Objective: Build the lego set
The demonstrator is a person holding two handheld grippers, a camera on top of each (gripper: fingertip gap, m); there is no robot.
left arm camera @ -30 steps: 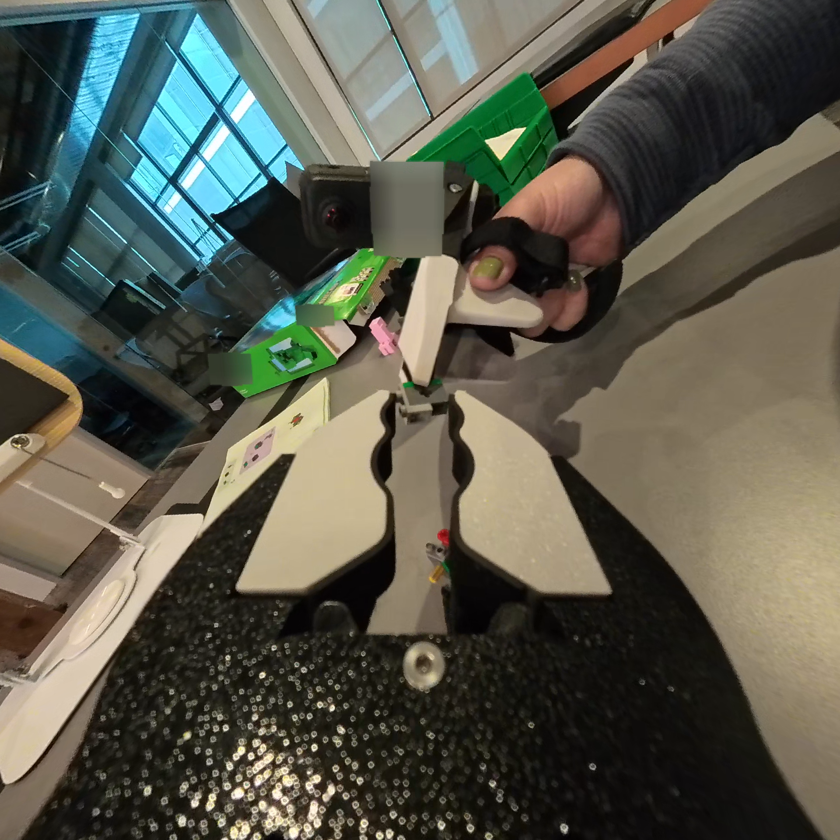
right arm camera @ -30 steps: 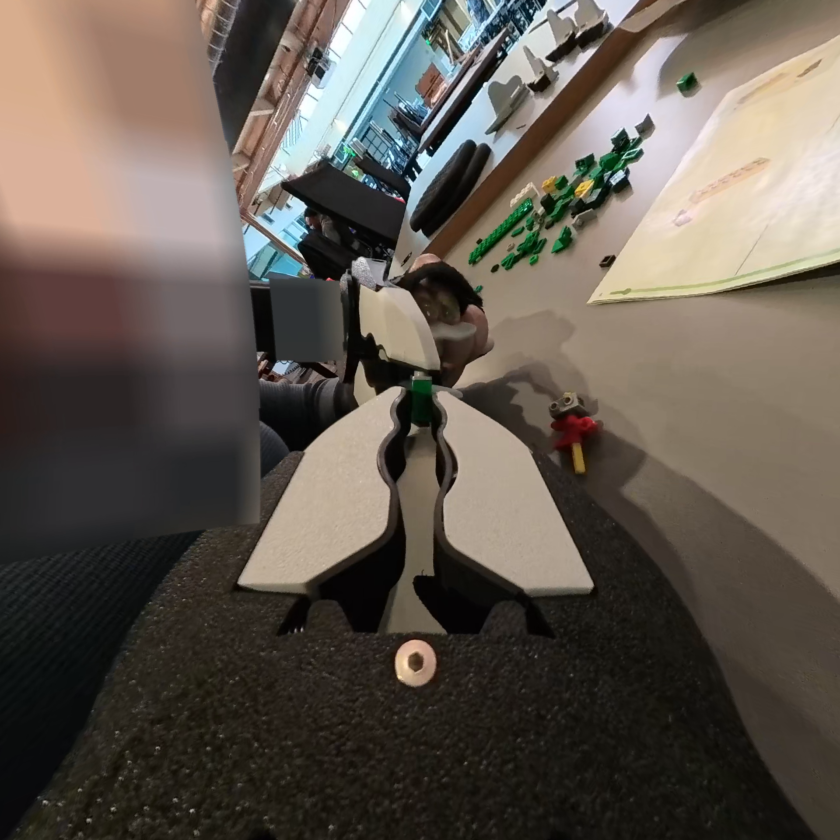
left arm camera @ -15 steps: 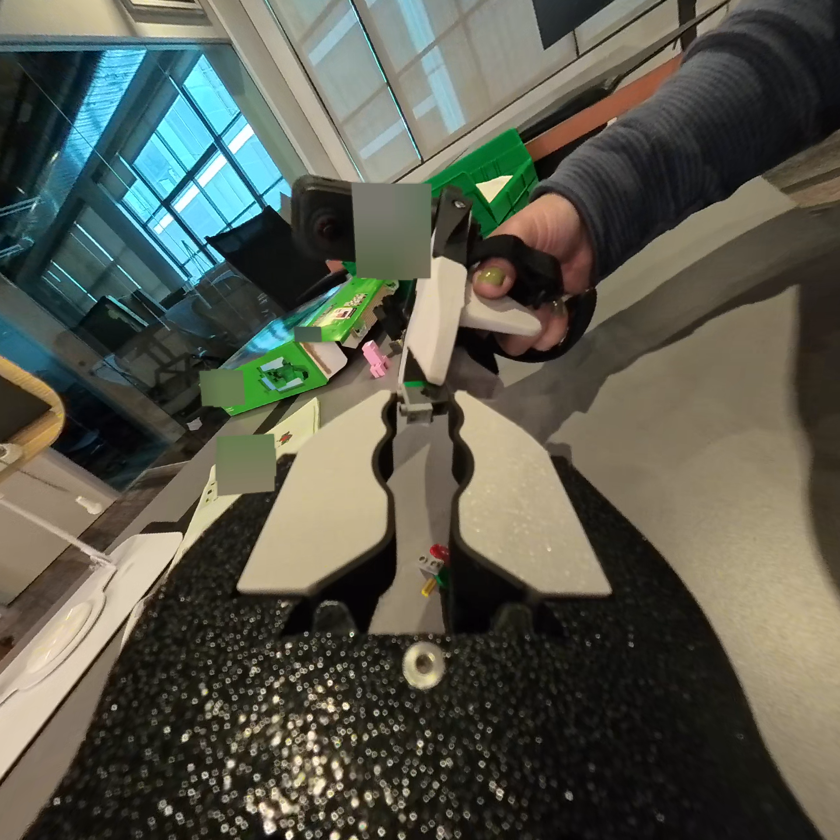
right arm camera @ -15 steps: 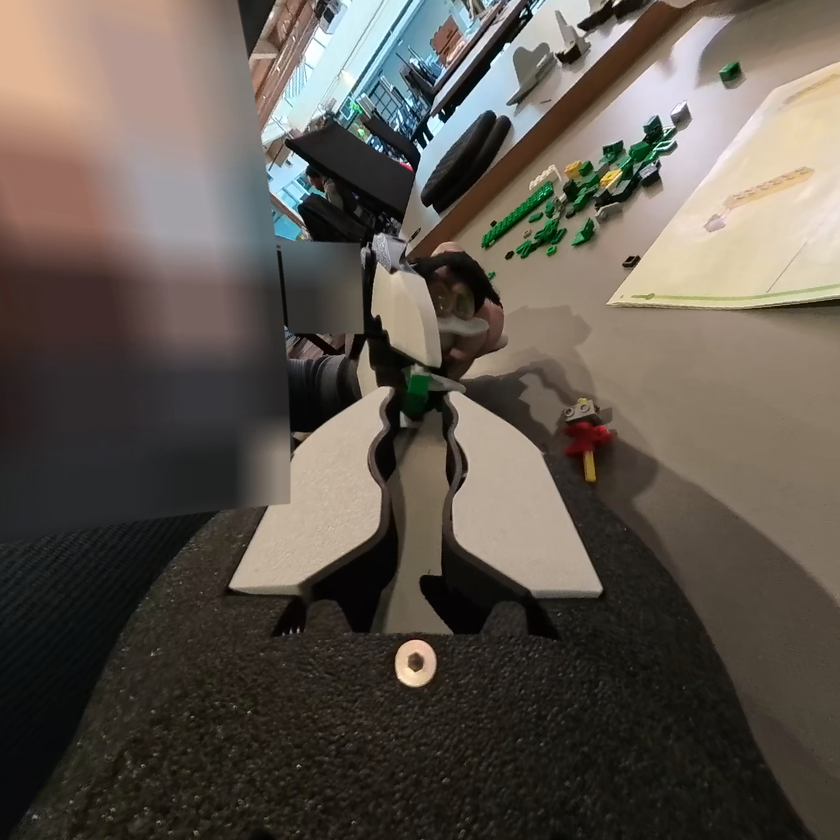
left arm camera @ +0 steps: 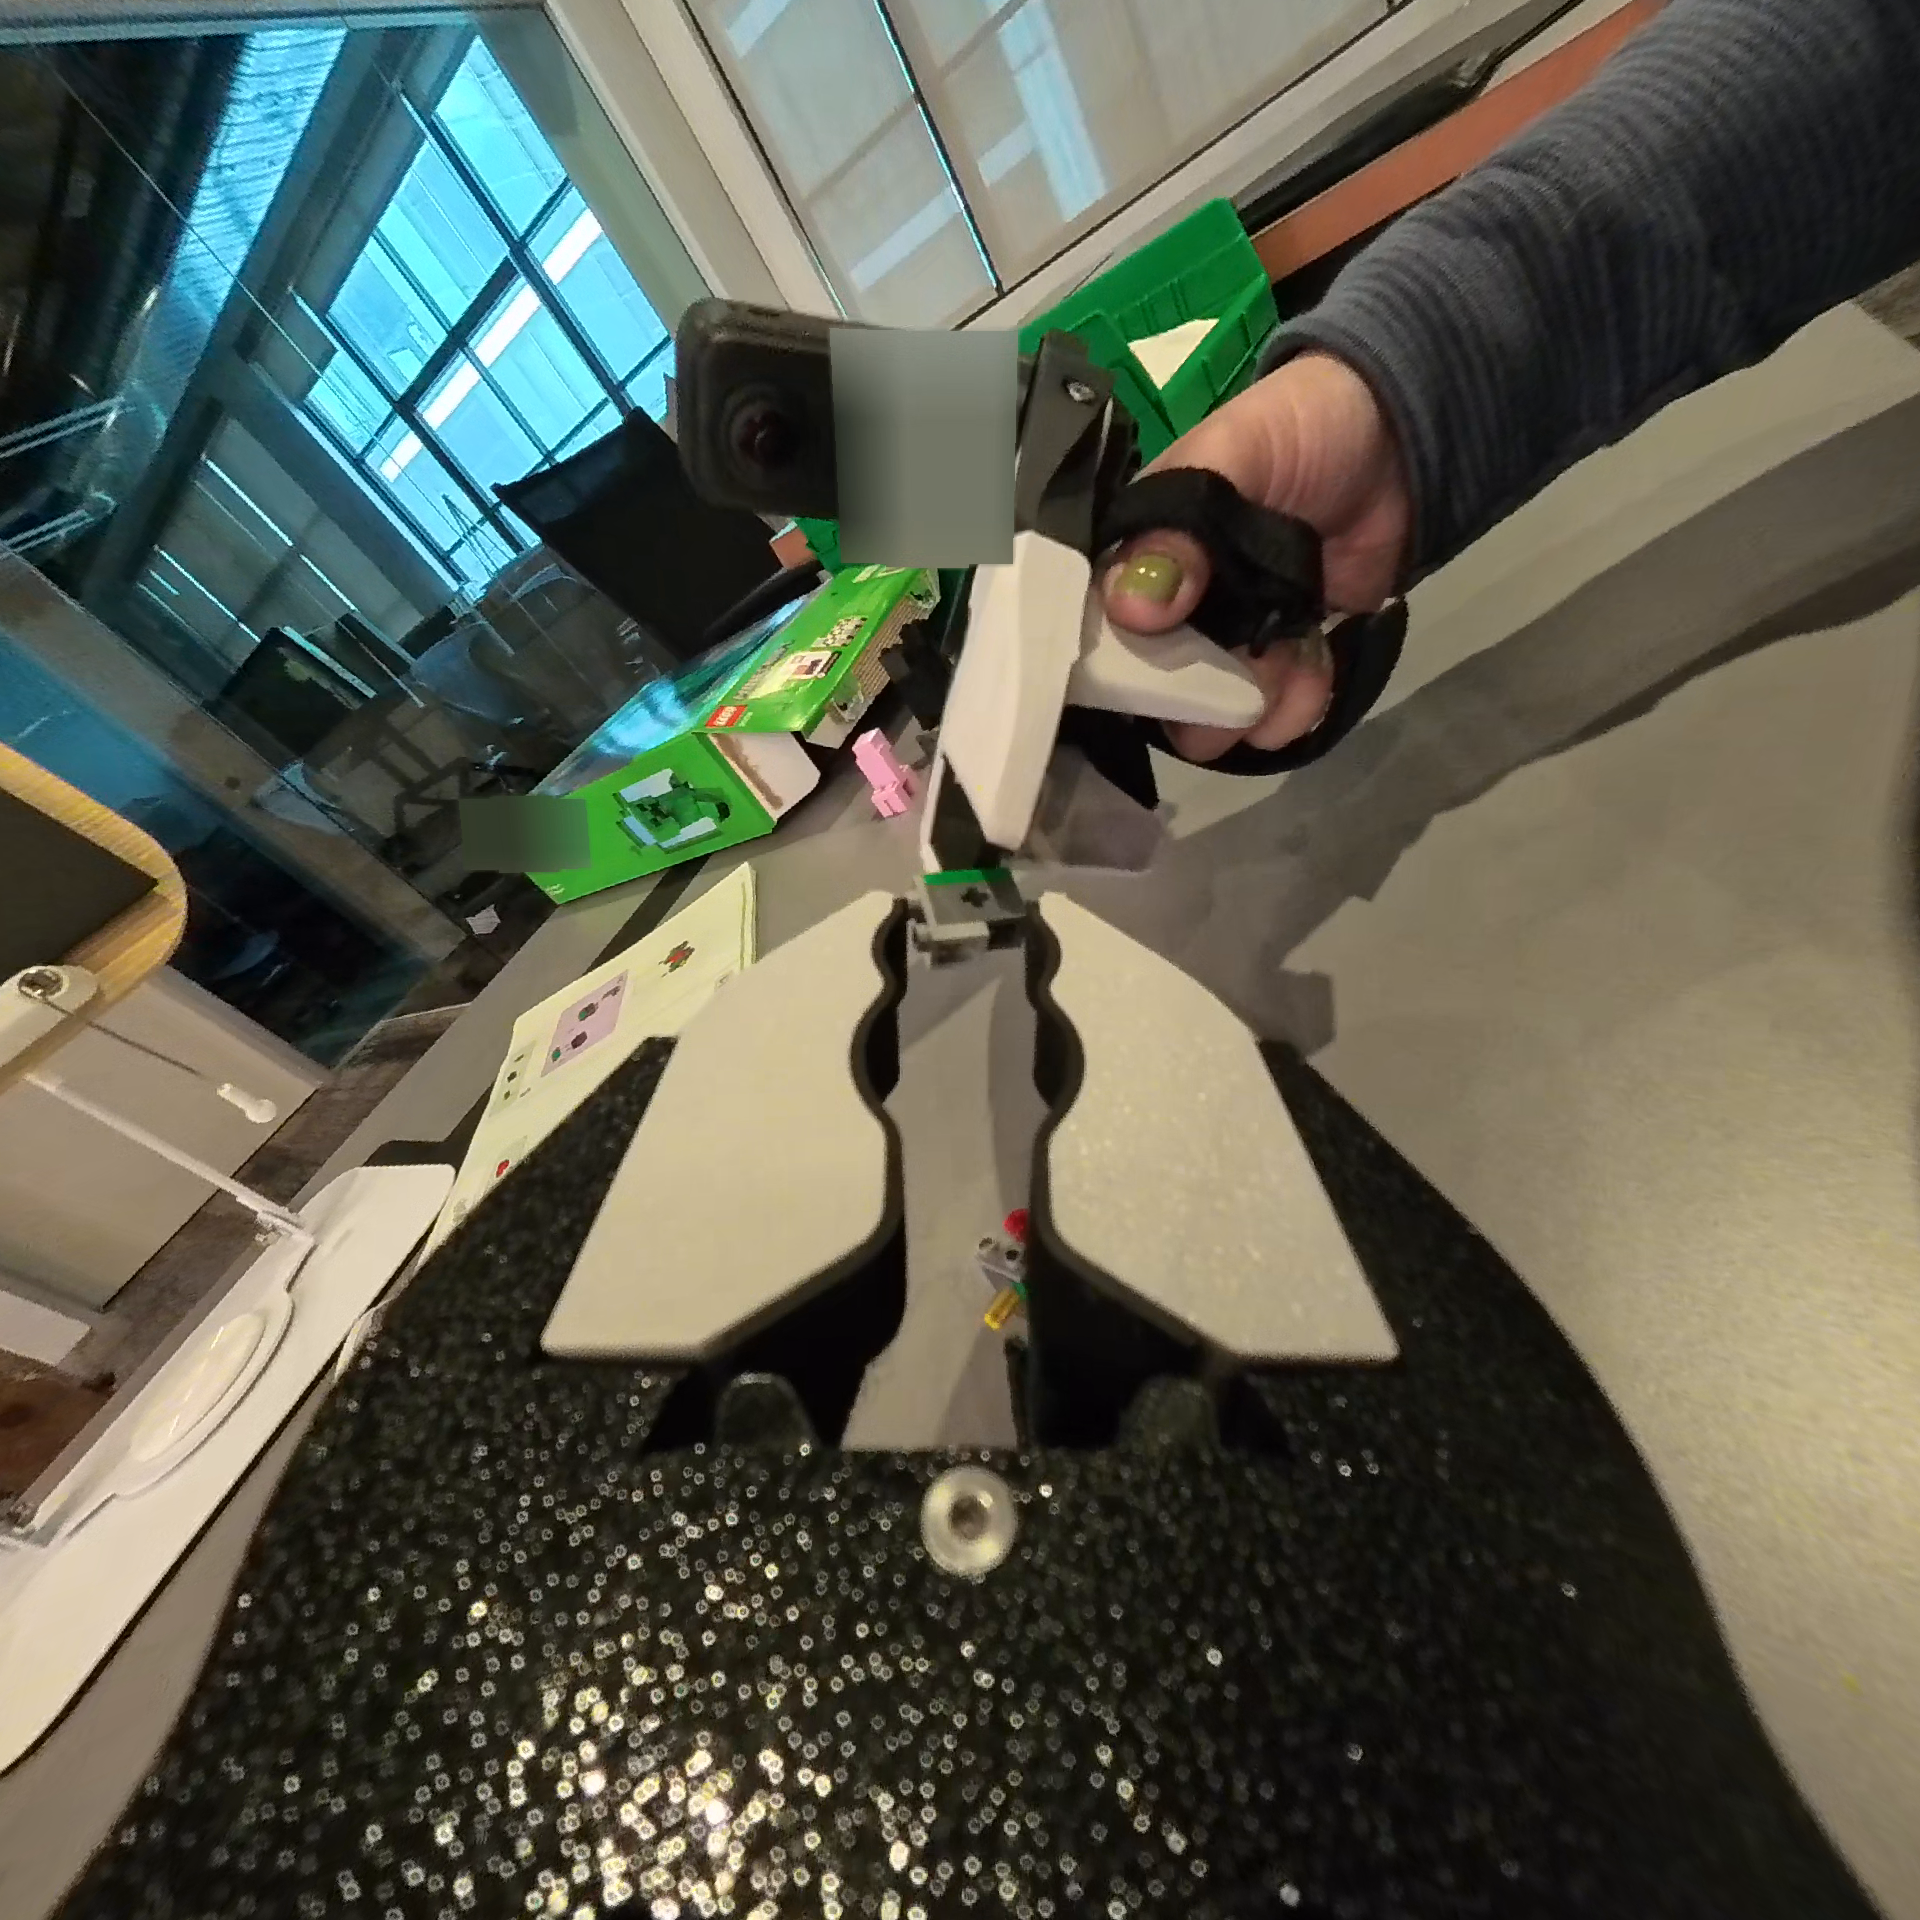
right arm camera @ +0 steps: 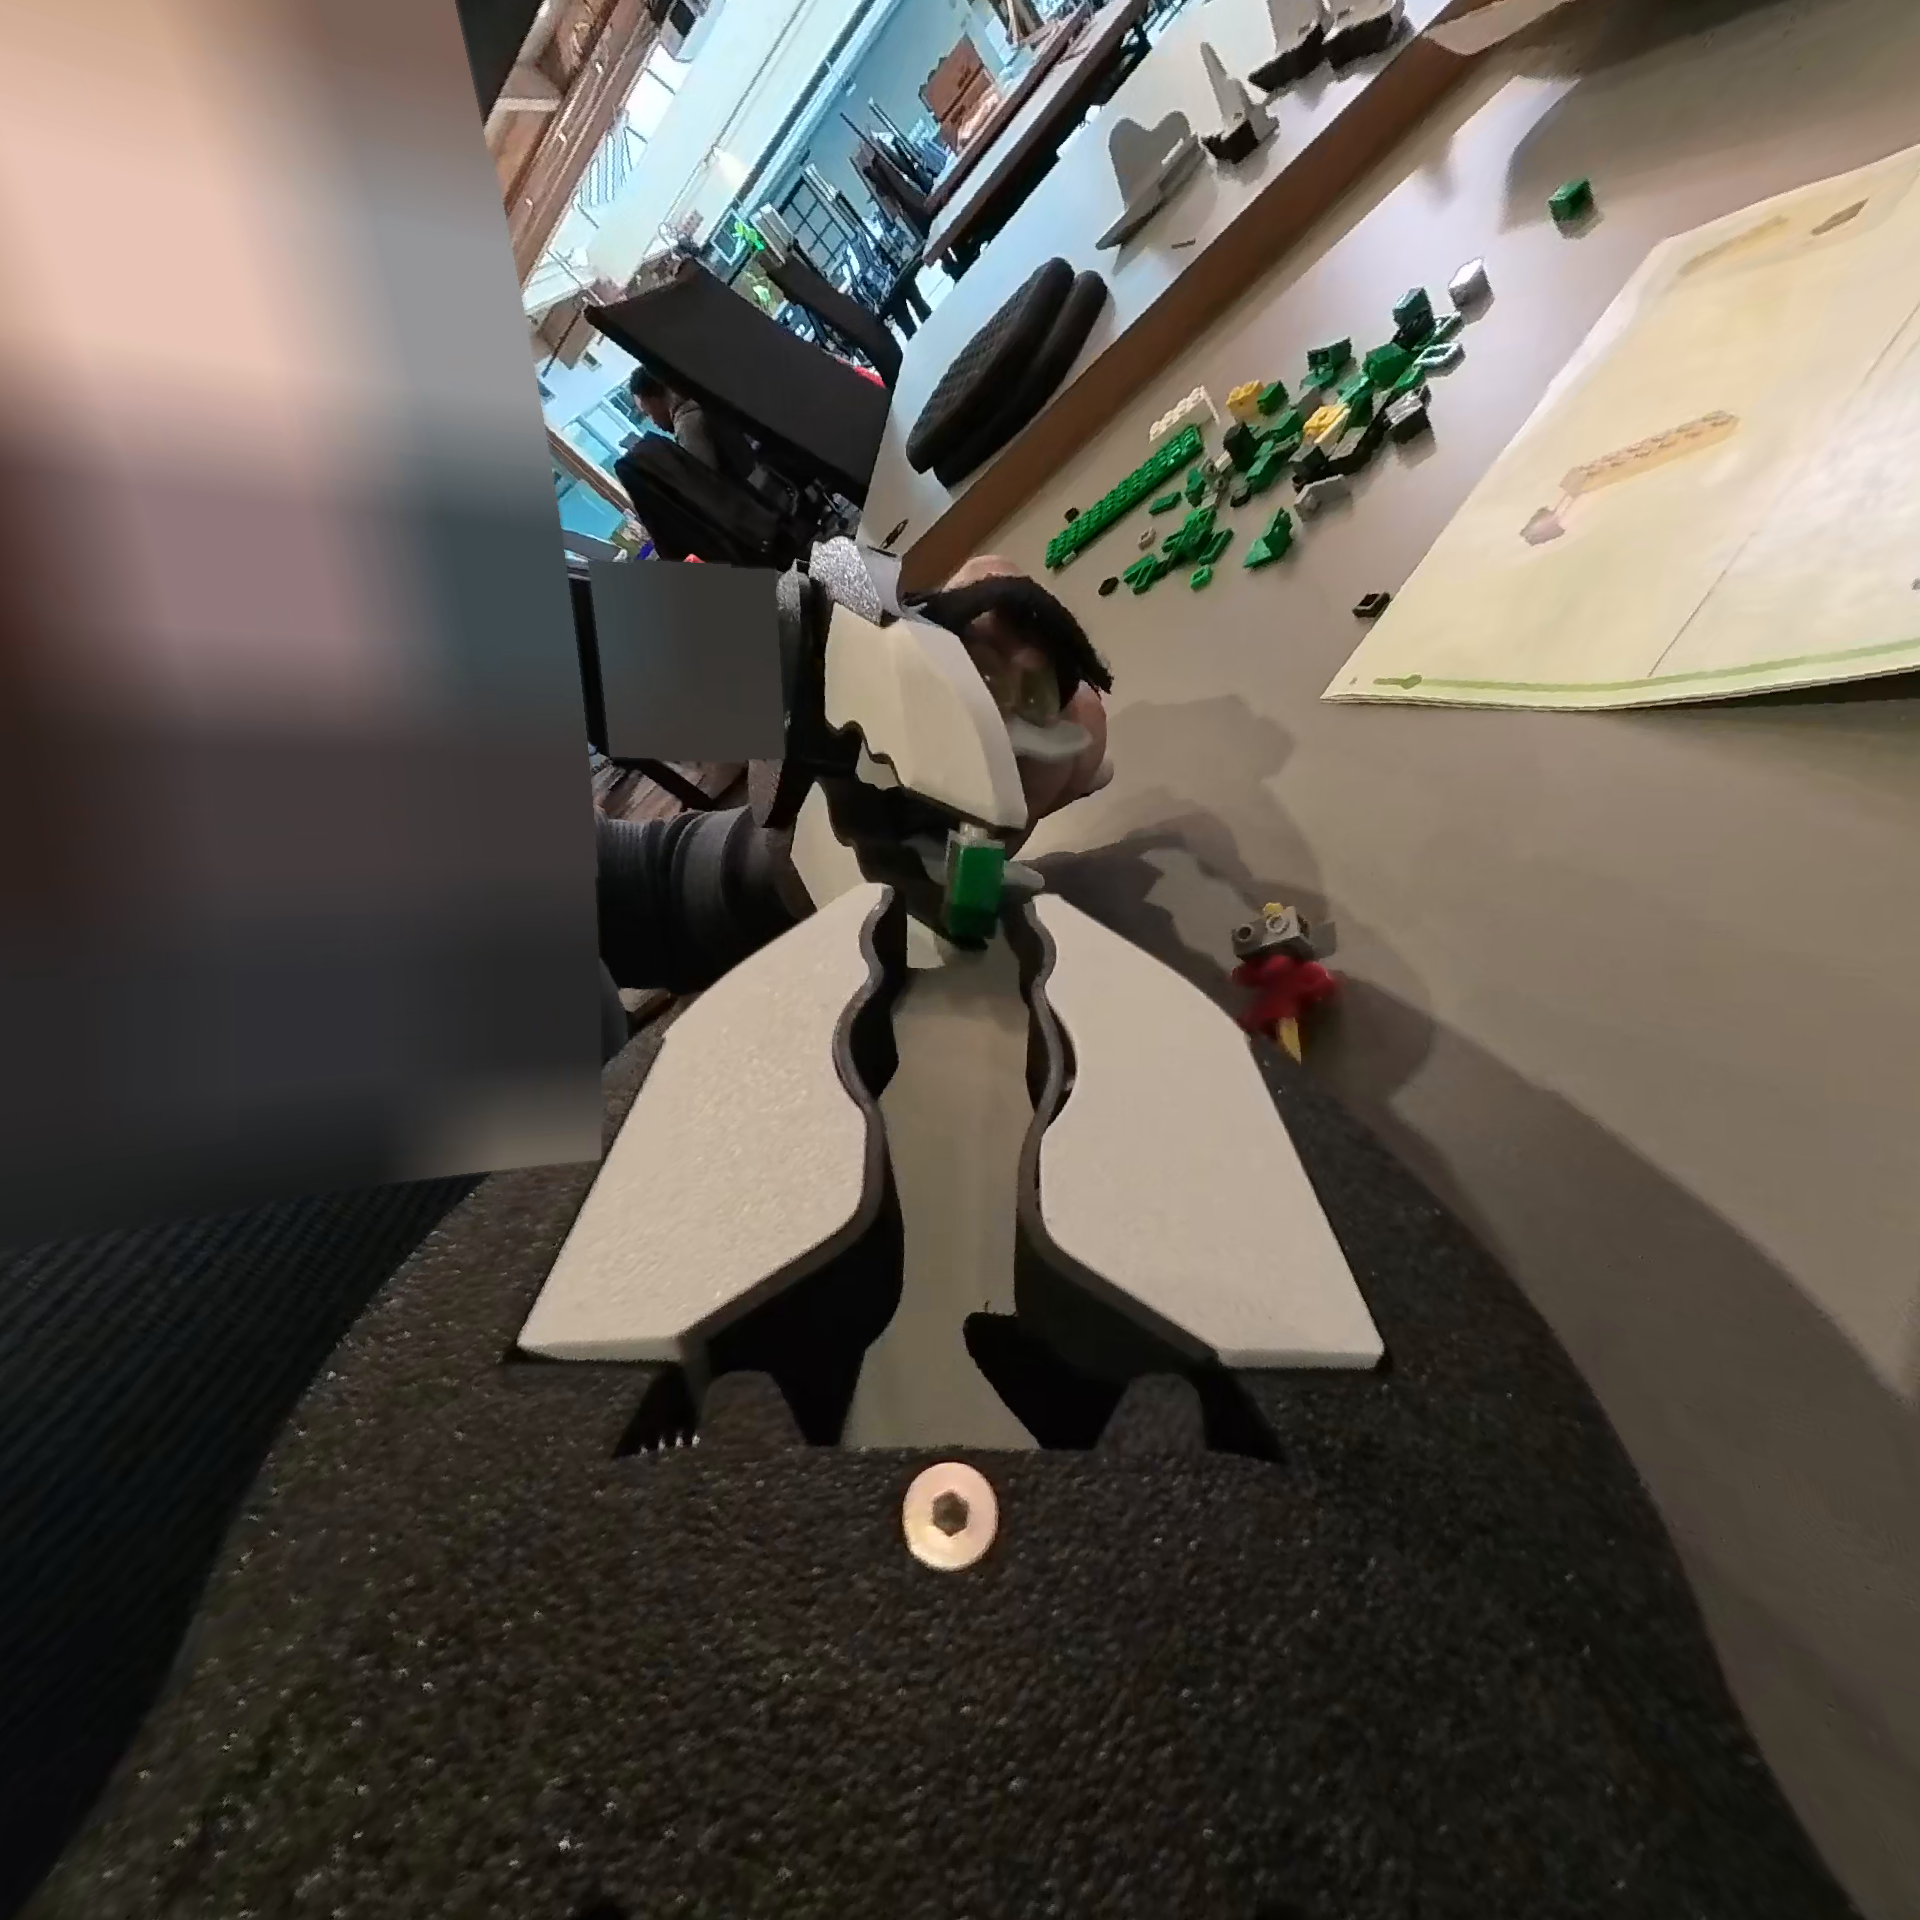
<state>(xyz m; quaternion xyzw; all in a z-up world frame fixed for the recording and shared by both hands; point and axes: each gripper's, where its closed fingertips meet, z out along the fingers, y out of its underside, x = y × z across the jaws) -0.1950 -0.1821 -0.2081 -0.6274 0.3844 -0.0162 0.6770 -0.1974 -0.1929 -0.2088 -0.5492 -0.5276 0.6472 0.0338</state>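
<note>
In the left wrist view my left gripper [left arm camera: 961, 925] is shut on a small grey lego piece [left arm camera: 961, 920] with a green plate on top, held above the grey table [left arm camera: 1558, 1039]. My right gripper [left arm camera: 971, 862] comes down onto it from above, held by a hand. In the right wrist view my right gripper [right arm camera: 956, 920] is open. The green piece [right arm camera: 977, 883] stands between its fingertips with a gap on each side, and the left gripper's [right arm camera: 966, 842] tips clamp it from beyond.
A small red, yellow and grey assembly [right arm camera: 1278, 977] lies on the table to the right. Loose green bricks [right arm camera: 1268, 447] and an instruction booklet [right arm camera: 1683, 499] lie farther off. A green box [left arm camera: 665, 800], a pink figure [left arm camera: 883, 774] and green bins [left arm camera: 1174, 301] are at the far side. Both grippers' tips are close together, under 4 cm apart.
My right gripper's jaws have opened off the green piece they were pinching. My left gripper keeps its hold on the grey and green piece. Both grippers stay tip to tip.
</note>
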